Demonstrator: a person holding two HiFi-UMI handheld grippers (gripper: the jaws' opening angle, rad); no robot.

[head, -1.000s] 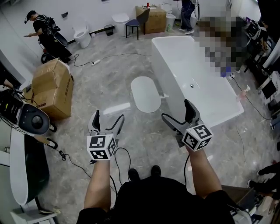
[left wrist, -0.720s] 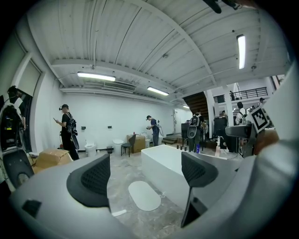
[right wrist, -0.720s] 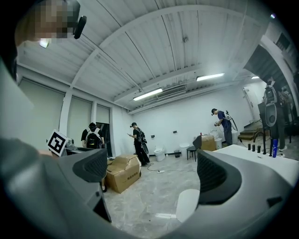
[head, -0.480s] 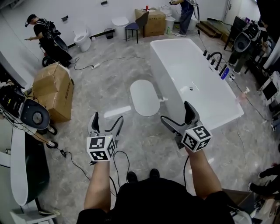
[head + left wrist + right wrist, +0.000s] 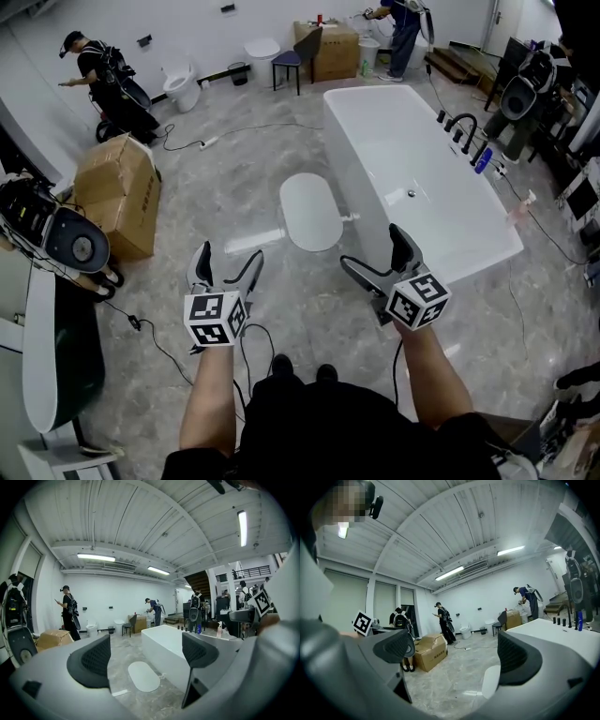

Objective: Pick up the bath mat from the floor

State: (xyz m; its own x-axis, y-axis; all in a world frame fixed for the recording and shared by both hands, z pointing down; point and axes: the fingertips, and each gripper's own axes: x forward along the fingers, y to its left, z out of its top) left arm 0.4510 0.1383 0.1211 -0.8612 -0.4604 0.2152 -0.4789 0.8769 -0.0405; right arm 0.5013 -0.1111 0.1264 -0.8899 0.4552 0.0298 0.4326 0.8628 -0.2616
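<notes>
The bath mat (image 5: 311, 212) is a pale oval lying flat on the grey marbled floor, right beside the white bathtub (image 5: 412, 173). It shows between the jaws in the left gripper view (image 5: 144, 676) and as a sliver at the right jaw in the right gripper view (image 5: 490, 681). My left gripper (image 5: 226, 261) hangs open in the air, short of the mat and to its left. My right gripper (image 5: 379, 252) is open wide and empty, its jaws having just been opening, near the tub's side and short of the mat.
A cardboard box (image 5: 119, 194) stands on the floor to the left, with a black and white machine (image 5: 58, 244) nearer me. Cables (image 5: 234, 122) trail across the floor. A toilet (image 5: 180, 82), a chair (image 5: 298, 52) and several people stand along the far wall.
Both grippers and the view have shifted slightly forward toward the mat; the mat and tub sit a little nearer. Nothing has been taken hold of.
</notes>
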